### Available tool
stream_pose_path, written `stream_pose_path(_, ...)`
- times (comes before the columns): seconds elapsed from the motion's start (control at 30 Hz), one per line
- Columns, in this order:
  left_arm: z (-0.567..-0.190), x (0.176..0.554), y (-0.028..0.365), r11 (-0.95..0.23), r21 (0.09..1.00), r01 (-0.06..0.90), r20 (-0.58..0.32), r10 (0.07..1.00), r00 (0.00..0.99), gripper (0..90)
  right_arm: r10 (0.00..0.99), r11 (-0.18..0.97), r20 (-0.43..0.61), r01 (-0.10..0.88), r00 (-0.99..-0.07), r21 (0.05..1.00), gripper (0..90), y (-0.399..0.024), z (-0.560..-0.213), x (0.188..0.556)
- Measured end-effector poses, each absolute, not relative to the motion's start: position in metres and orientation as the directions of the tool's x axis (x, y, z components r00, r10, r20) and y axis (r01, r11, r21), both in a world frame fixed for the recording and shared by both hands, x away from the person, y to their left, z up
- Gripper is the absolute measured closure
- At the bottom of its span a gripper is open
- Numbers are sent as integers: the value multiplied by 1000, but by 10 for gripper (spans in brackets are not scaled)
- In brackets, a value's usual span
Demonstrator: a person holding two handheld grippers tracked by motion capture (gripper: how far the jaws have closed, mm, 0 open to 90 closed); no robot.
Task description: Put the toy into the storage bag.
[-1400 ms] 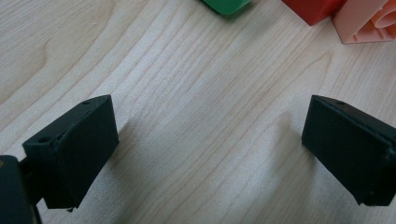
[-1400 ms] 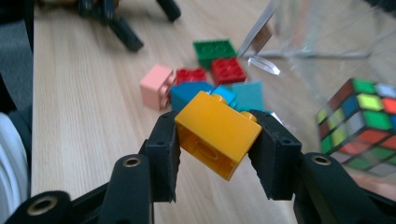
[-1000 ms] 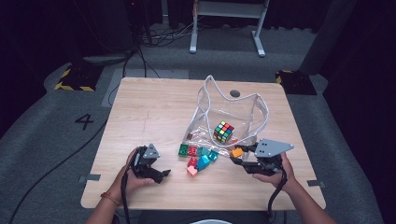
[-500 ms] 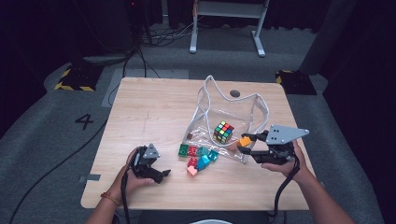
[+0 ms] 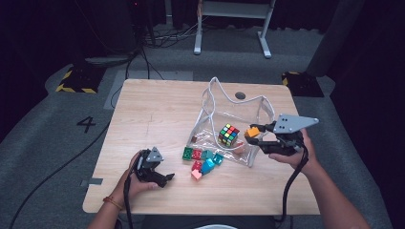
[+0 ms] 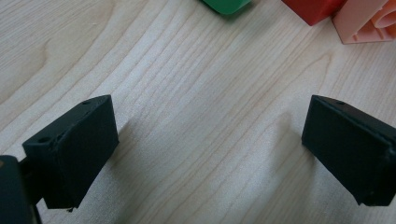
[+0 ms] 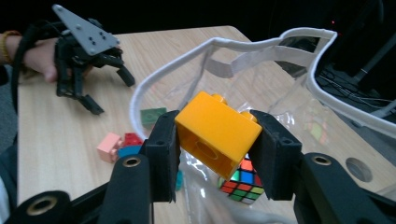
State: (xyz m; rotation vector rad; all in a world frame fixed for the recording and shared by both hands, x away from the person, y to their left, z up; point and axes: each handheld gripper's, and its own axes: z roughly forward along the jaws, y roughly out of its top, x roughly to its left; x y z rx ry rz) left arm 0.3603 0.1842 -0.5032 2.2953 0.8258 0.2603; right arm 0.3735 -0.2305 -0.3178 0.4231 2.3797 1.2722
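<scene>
High view: right gripper holds an orange brick in its jaws above the clear bag's near rim; puzzle cube lies inside the bag.

Left gripper view: jaws wide, empty, over bare worktop away from the bag.

Right gripper view: brick clamped tilted over the bag mouth. Risk: the soft rim sags unsupported; a release could bounce the brick outside.

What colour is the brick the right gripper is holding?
Orange-yellow brick, clearest in the right gripper view.
</scene>
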Motion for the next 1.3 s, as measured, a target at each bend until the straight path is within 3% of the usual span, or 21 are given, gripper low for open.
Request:
stream_pose_path(0.63,-503,360,184,-572,657,491,-38,626,779,37,478,600,-206,145,-854,787,549,-216,-303,441)
stream_pose_path(1.3,-503,360,184,-571,658,491,-38,626,779,37,375,755,-211,166,-903,635,549,-182,-307,478)
